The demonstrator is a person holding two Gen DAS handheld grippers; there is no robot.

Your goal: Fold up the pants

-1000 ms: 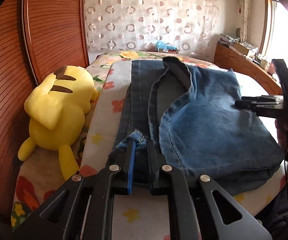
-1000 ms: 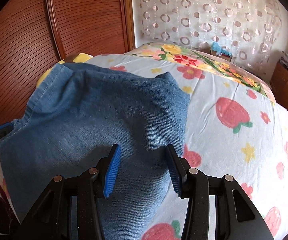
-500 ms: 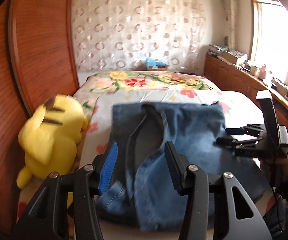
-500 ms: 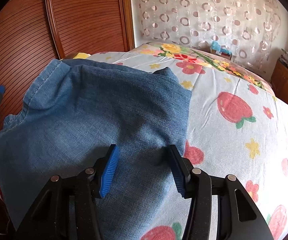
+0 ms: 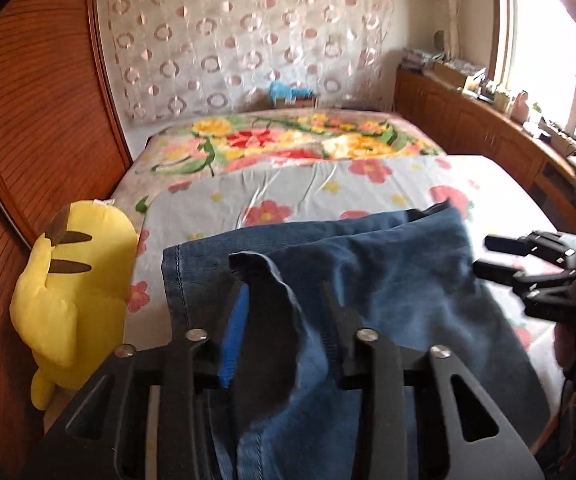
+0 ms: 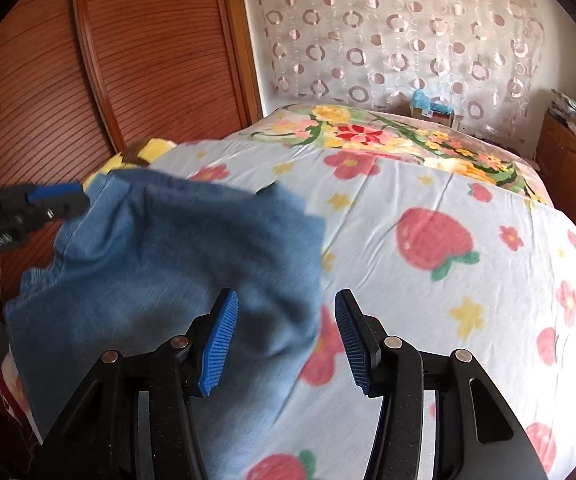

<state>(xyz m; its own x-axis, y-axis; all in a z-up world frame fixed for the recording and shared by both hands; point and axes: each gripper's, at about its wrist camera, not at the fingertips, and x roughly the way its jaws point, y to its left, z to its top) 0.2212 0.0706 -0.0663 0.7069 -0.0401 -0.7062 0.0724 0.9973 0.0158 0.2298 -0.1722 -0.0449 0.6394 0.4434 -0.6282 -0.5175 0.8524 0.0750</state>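
Observation:
Blue denim pants (image 5: 388, 280) lie folded in a pile at the near edge of the bed; they also show in the right wrist view (image 6: 175, 264). My left gripper (image 5: 283, 320) is open, its fingers straddling a raised dark flap of denim (image 5: 271, 312) without pinching it. My right gripper (image 6: 285, 336) is open over the pants' right edge, with nothing between its blue pads (image 6: 217, 344). Each gripper shows in the other's view: the right one (image 5: 528, 260) at the pants' right side, the left one (image 6: 31, 204) at their left.
A yellow plush toy (image 5: 67, 288) sits at the bed's left edge against the wooden wardrobe (image 5: 27, 120). The floral bedsheet (image 6: 448, 240) stretches beyond the pants. A wooden cabinet (image 5: 488, 128) with clutter runs under the window on the right.
My left gripper let go of the denim, opened, lifted away, then came back down over a raised flap. The right gripper stayed open and shifted slightly over the pants' right edge.

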